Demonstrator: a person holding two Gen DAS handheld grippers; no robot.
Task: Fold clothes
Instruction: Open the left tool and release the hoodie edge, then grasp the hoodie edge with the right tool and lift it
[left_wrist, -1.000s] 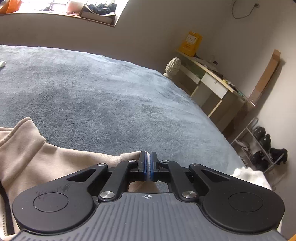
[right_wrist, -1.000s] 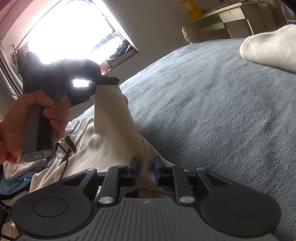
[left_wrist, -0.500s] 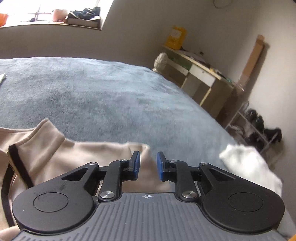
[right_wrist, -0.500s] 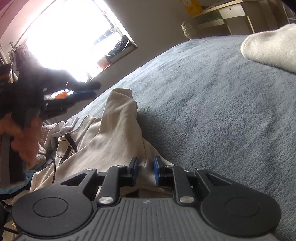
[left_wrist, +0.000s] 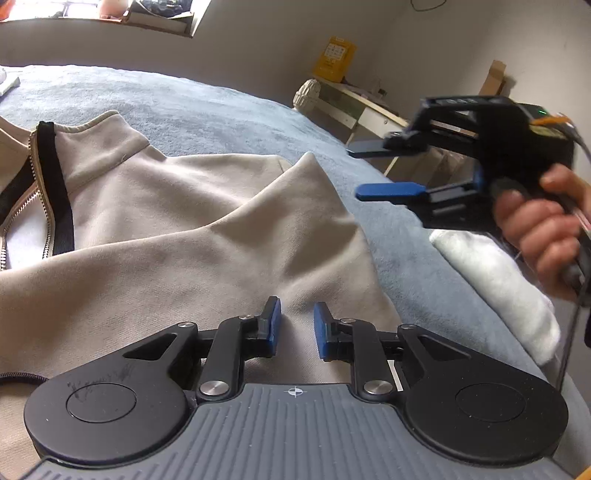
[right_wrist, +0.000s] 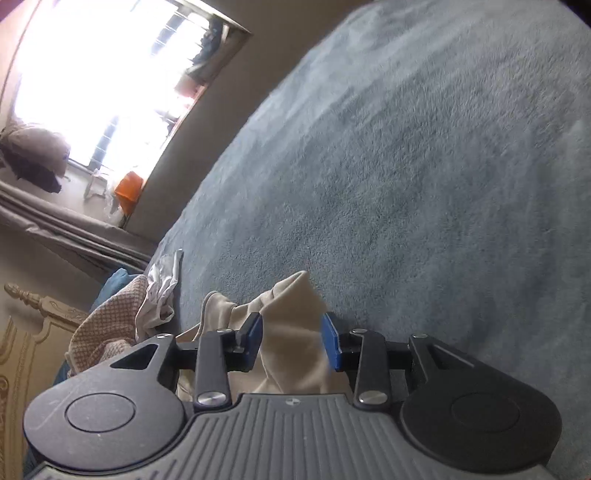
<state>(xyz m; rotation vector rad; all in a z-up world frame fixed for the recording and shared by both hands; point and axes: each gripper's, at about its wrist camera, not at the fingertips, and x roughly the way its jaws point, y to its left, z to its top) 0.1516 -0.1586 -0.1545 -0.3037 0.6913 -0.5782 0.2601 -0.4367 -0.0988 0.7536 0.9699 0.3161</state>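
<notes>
Left wrist view: yellow box's (left_wrist: 333, 59) print too small to read.

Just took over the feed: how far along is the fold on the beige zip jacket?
Early. Done: a white garment lies folded on the blue blanket. In hand: one flap of the beige jacket has been laid across its body; the left gripper hovers open above it, and the right gripper, jaws just opening, is off the cloth. Left: the collar and zip side remain unfolded, and more clothes wait.
</notes>
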